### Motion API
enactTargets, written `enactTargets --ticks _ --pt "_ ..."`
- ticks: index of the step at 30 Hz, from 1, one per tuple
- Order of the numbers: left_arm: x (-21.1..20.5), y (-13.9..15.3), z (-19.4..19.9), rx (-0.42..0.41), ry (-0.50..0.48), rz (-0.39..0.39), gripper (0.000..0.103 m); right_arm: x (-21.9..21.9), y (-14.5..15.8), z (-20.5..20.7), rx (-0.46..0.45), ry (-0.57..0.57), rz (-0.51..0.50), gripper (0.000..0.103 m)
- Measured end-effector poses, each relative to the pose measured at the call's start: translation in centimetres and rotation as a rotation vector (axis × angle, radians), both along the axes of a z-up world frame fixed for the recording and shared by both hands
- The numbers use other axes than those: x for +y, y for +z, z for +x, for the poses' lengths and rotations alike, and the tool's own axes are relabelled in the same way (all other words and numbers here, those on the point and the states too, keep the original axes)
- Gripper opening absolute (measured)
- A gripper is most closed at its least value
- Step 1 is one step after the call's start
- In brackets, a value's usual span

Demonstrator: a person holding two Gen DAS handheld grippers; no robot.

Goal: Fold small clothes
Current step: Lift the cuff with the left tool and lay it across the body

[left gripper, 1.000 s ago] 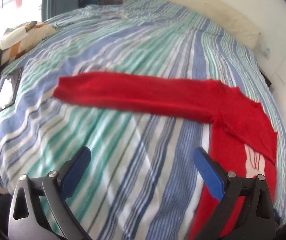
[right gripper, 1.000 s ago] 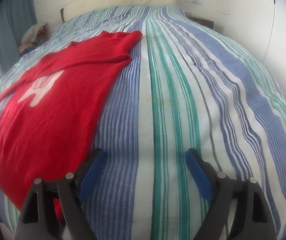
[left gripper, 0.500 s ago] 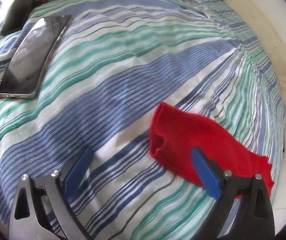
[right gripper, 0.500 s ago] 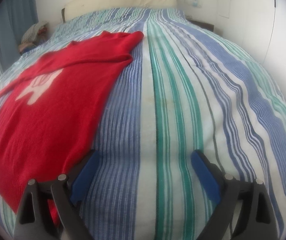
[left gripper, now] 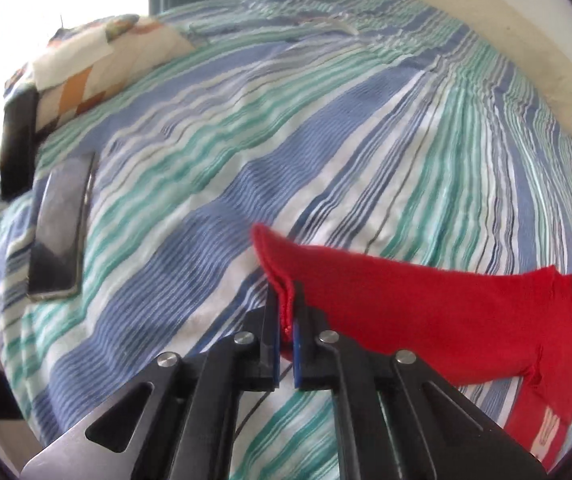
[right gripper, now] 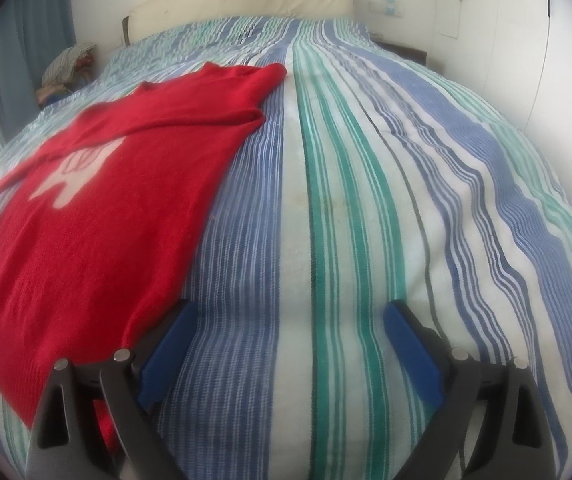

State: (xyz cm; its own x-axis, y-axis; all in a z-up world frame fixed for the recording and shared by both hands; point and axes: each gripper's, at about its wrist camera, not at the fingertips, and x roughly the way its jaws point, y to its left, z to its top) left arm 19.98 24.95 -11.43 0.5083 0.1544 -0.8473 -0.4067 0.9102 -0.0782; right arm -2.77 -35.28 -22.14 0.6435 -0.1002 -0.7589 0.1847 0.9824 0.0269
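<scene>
Nearest in the left wrist view, the left hand-held gripper (left gripper: 286, 336) is pinched on the cuff of the red sweater's sleeve (left gripper: 406, 300), which runs off to the right above the striped bed cover (left gripper: 245, 140). In the right wrist view the right hand-held gripper (right gripper: 288, 344) stands wide with nothing between its blue pads (right gripper: 165, 352), just beside the hem of the red sweater (right gripper: 97, 208), spread flat on the left half of the bed. Farther off, a phone (left gripper: 59, 228) lies on the cover, a patterned pillow (left gripper: 97, 64) beyond it, and the headboard (right gripper: 245, 0) at the far end.
</scene>
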Motion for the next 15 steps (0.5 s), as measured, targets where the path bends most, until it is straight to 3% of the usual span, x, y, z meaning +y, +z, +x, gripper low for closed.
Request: enactTargets --ticks 5,9,11,14,15 --pt "-10.9 8.2 2.4 -0.136 -0.291 0.092 0.002 0.0 0.0 0.0 0.000 0.000 0.000 0.094" --pt "-22.7 13.1 2.6 -0.243 -0.570 0.077 0.002 0.0 0.0 0.0 0.000 0.000 0.000 0.095" --pt "-28.5 14.4 1.9 -0.277 -0.704 0.061 0.003 0.0 0.0 0.0 0.000 0.000 0.000 0.095" --pt "-35.6 14.0 1.3 -0.279 -0.879 0.002 0.005 0.0 0.0 0.0 0.000 0.000 0.000 0.095" --pt "-37.4 13.3 1.2 -0.272 -0.938 -0.025 0.011 0.0 0.0 0.0 0.000 0.000 0.000 0.095"
